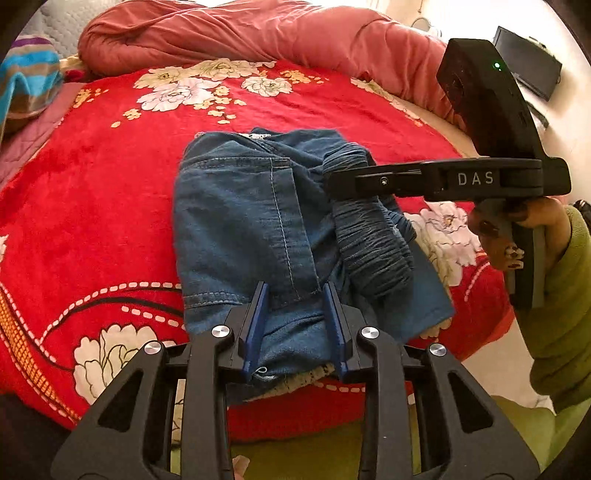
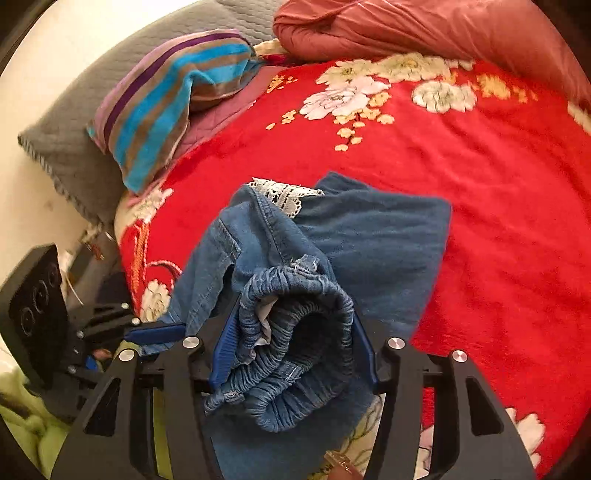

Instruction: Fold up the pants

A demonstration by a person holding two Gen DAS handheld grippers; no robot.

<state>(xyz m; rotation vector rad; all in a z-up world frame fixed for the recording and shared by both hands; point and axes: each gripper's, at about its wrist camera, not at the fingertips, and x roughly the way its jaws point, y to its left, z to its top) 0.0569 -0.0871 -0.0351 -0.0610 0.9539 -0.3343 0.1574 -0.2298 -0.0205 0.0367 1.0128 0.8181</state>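
Note:
Blue denim pants (image 1: 251,229) lie bunched in a partly folded heap on the red floral blanket (image 1: 92,206). My left gripper (image 1: 295,295) holds the near edge of the denim between its blue fingers (image 1: 255,325). My right gripper (image 2: 291,332) is closed around the gathered elastic waistband (image 2: 295,354) and lifts it; it also shows in the left wrist view (image 1: 332,181), pinching the waistband (image 1: 369,236) from the right. White lace trim (image 2: 284,194) shows at the pants' far edge. The pants also show in the right wrist view (image 2: 369,236).
A rolled pink-red quilt (image 1: 258,33) lies along the far side of the bed. A striped blue-brown cloth (image 2: 170,96) and a grey pillow (image 2: 74,122) sit at the left. The bed edge and a green garment (image 1: 332,454) are near me.

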